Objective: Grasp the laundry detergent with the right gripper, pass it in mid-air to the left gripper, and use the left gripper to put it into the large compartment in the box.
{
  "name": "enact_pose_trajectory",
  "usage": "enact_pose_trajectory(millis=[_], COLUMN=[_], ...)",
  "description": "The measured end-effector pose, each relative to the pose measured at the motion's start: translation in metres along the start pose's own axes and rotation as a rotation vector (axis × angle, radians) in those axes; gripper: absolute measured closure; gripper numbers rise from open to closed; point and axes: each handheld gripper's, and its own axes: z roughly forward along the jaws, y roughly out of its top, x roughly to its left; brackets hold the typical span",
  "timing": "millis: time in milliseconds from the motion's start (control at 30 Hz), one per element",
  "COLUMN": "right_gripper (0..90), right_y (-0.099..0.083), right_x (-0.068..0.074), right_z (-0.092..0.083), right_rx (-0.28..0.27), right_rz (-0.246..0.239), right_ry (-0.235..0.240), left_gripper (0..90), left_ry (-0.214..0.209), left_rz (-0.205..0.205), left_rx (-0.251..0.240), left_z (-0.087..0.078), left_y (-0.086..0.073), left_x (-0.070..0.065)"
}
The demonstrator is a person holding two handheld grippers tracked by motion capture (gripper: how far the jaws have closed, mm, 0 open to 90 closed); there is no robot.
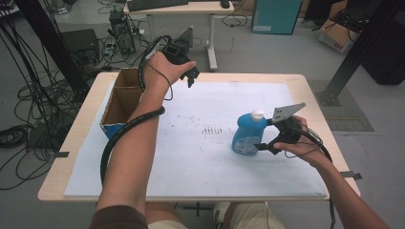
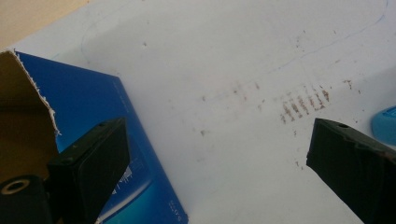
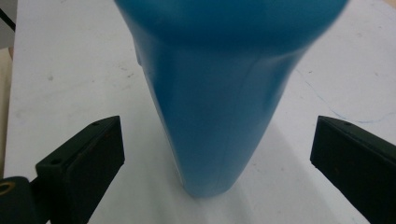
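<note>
A blue bottle [image 1: 247, 136] with a white cap [image 1: 258, 114] stands upright on the white sheet [image 1: 191, 162], right of centre. My right gripper [image 1: 267, 134] is open around it from the right. In the right gripper view the bottle [image 3: 219, 93] stands between the spread jaws of the right gripper [image 3: 217, 158], with a gap on each side. My left gripper [image 1: 193, 76] is held up at the back left, open with nothing in it. In the left gripper view the left gripper [image 2: 219, 163] looks down on the sheet, the box's blue side [image 2: 107, 121] and a sliver of the bottle [image 2: 385, 123].
An open cardboard box [image 1: 122, 98] with a blue outer wall sits along the left side of the wooden table [image 1: 71, 143]. Brown smudges [image 1: 212, 130] mark the sheet's middle. Beyond the table are a desk [image 1: 181, 9], floor cables [image 1: 28, 105] and a black frame post [image 1: 358, 52].
</note>
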Motion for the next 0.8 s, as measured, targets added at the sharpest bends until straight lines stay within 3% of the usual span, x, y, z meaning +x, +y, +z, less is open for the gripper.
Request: enact_pose_trajectory(millis=[467,800], right_gripper=[2.6,2.4], right_y=[-0.003,-0.005], right_x=[0.001,0.001], right_z=[0.017,0.022], right_rx=[-0.077,-0.096], right_rz=[0.004,0.009], right_ry=[0.001,0.004], left_gripper=[6.5,6.4], left_ry=[-0.003,-0.003], left_rz=[0.008,0.016], left_rx=[0.008,0.007], left_z=[0.003,0.003], left_y=[0.003,0.005], left_x=[-0.004,-0.006])
